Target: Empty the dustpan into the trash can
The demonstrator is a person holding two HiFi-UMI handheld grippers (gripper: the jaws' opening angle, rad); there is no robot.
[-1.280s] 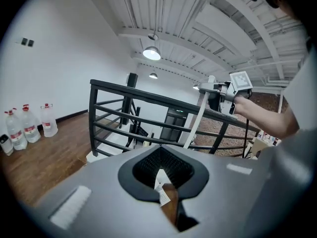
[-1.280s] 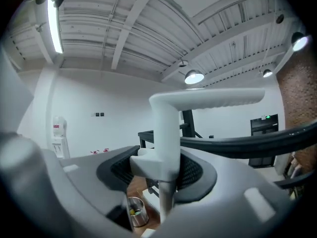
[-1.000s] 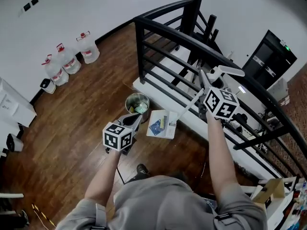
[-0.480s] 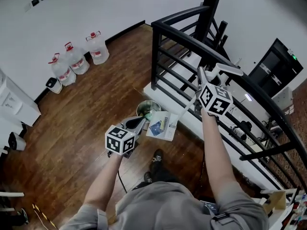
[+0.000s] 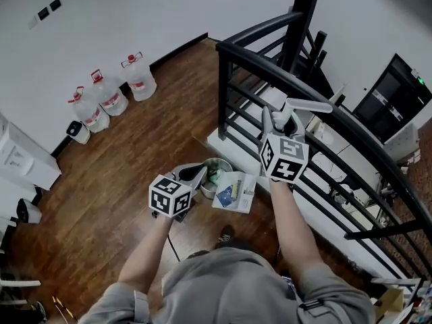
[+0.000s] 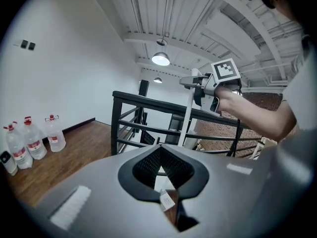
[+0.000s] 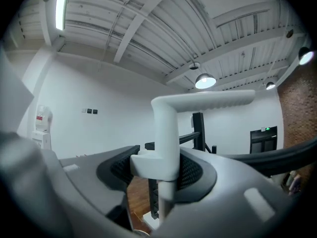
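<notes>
Dustpan (image 5: 235,192) hangs low over the wooden floor (image 5: 135,154) at the foot of its long white handle (image 5: 297,106), the pan just beside the trash can (image 5: 217,169) on the side nearer the black railing (image 5: 283,66); a blue scrap lies in the pan, and its comb edge faces the railing. The right gripper (image 5: 280,119) has the handle near its top; in the right gripper view the jaws are clamped on the white upright stem (image 7: 166,133), one black pad on each side of it, a thicker white collar sitting right between them and the bent grip bar running off to the right above; the pan itself is well below the jaws and outside that view. The left gripper (image 5: 199,173) points down and forward at the trash can's near rim, partly covering it in the head view; in the left gripper view its jaws are together at the tips (image 6: 159,150), with nothing between the pads; past them the stem (image 6: 185,120) rises to the right gripper (image 6: 213,86), well apart from these jaws. The trash can is a round metal pail standing on the floor with something pale green inside; three water bottles (image 5: 111,93) stand along the white wall, far from both.
</notes>
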